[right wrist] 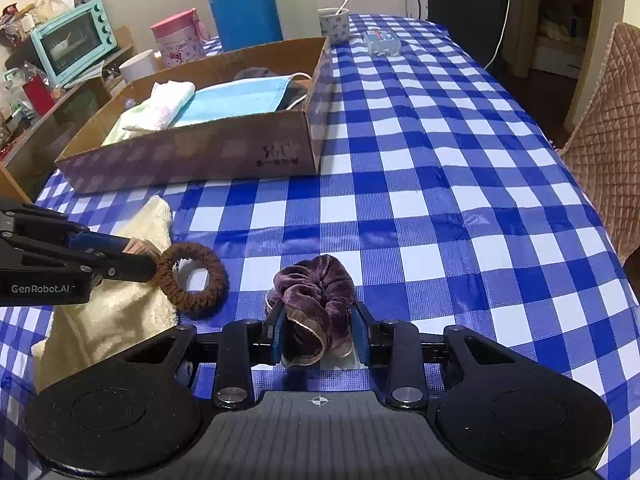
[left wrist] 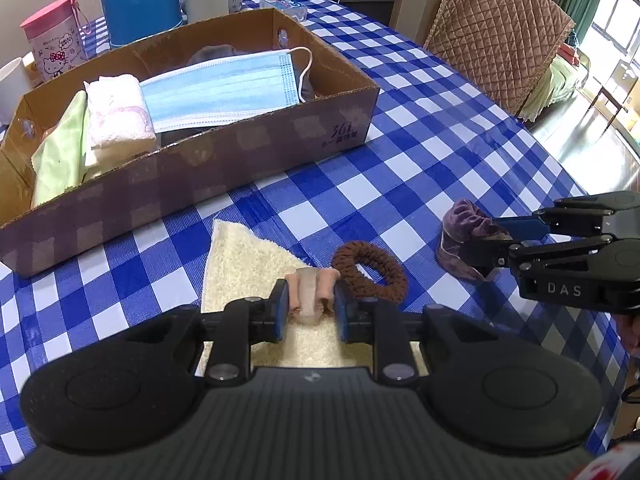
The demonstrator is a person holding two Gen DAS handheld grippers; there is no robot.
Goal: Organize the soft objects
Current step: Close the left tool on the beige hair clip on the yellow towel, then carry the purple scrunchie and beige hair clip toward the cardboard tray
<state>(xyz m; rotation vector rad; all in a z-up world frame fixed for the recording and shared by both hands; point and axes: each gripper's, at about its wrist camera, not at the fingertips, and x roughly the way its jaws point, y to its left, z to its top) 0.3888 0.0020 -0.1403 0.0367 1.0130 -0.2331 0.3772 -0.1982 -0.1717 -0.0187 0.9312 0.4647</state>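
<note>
Left tongs (left wrist: 310, 312) pinch a small pinkish soft piece (left wrist: 310, 288) on the cream towel (left wrist: 240, 256); right tongs (right wrist: 319, 334) clamp the purple velvet scrunchie (right wrist: 316, 292) on the worktop (right wrist: 440, 200). Both grips look set for lifting into the cardboard box (left wrist: 224, 164), which already holds the face mask (left wrist: 220, 92). Brown hair tie (left wrist: 370, 270) waits between them.

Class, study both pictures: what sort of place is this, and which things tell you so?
Probably a home dining room or kitchen corner: a checked tablecloth, a teal countertop oven on a cluttered side shelf, and a quilt-covered chair.

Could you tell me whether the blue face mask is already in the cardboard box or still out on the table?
In: the blue face mask lies spread flat inside the cardboard box, beside folded cloths.
</note>
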